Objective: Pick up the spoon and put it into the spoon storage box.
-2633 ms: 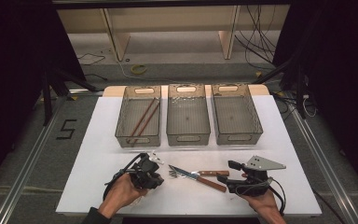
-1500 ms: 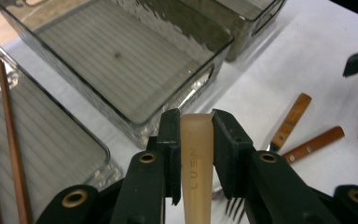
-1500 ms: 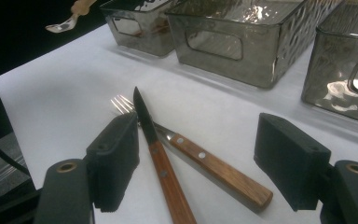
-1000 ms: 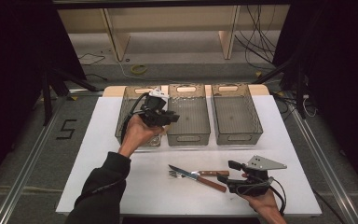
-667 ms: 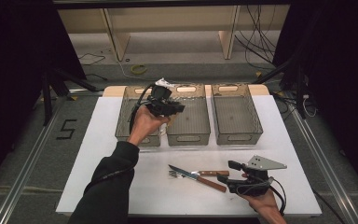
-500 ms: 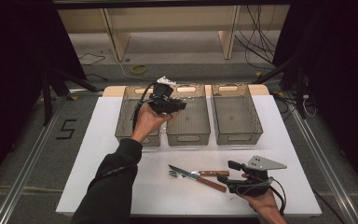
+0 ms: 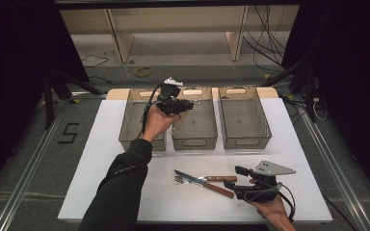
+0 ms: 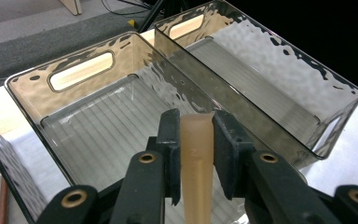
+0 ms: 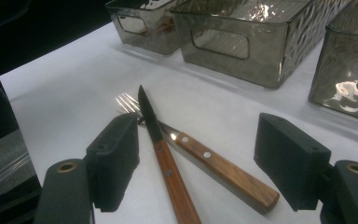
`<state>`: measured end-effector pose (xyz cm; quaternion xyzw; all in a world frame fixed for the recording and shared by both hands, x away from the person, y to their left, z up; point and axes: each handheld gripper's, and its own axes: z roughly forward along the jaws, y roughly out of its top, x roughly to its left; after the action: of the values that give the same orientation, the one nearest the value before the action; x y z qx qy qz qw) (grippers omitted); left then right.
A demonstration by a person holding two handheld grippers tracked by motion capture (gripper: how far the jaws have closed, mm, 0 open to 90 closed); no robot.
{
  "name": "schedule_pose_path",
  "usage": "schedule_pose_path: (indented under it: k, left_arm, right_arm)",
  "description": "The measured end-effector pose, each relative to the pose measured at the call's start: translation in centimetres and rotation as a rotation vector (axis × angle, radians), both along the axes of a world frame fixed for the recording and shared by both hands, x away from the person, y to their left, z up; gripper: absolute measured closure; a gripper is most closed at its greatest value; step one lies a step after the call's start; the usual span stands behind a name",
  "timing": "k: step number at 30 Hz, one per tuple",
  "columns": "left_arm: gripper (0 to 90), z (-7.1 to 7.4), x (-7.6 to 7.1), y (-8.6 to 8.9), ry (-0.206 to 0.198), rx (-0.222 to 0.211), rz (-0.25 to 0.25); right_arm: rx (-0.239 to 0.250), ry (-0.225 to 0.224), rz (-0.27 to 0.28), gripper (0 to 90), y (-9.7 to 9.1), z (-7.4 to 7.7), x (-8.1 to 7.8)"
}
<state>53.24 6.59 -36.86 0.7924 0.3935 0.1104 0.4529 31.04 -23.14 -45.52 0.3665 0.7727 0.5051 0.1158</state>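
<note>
My left gripper point(image 7: 184, 105) hangs over the near-left part of the middle bin point(image 7: 195, 140), shut on a flat tan utensil handle point(image 8: 196, 154) that stands upright between the pads; its other end is hidden below. In the left gripper view point(image 8: 196, 140) that bin's ribbed floor point(image 8: 107, 135) lies bare beneath. My right gripper point(image 7: 235, 176) rests at the table's front right with jaws wide open point(image 9: 196, 158). Between and just ahead of them lie a wooden-handled knife point(image 9: 161, 149) and a wooden-handled fork point(image 9: 219, 168), crossed, apart from both pads.
Three smoky clear bins stand in a row at the back of the white table point(image 7: 101, 183): left bin point(image 7: 129, 132), middle, right bin point(image 7: 245, 139). A reddish stick point(image 8: 2, 205) lies in the left bin. Dark floor and stands surround the table.
My left gripper rose from the table front to the bins with the tan utensil, then drifted right from over the left bin to the middle one. The right gripper stayed still.
</note>
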Motion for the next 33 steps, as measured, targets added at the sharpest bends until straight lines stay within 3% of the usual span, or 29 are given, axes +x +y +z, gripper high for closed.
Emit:
schedule_pose_path:
  k: [14,19,33]
  left_arm:
    - [73.1,-0.4,0.6,-0.4,-0.012,-0.031,0.025]
    - [73.0,-0.7,0.6,-1.0,-0.005,-0.010,0.016]
    - [72.6,-1.8,0.9,-1.0,-0.004,-0.016,0.023]
  right_arm:
    - [-0.001,0.002,0.003,31.2,0.0,-0.1,0.1]
    - [0.002,0.002,0.002,31.2,0.0,0.0,0.0]
    - [0.003,0.001,0.004,31.3,0.0,0.0,0.0]
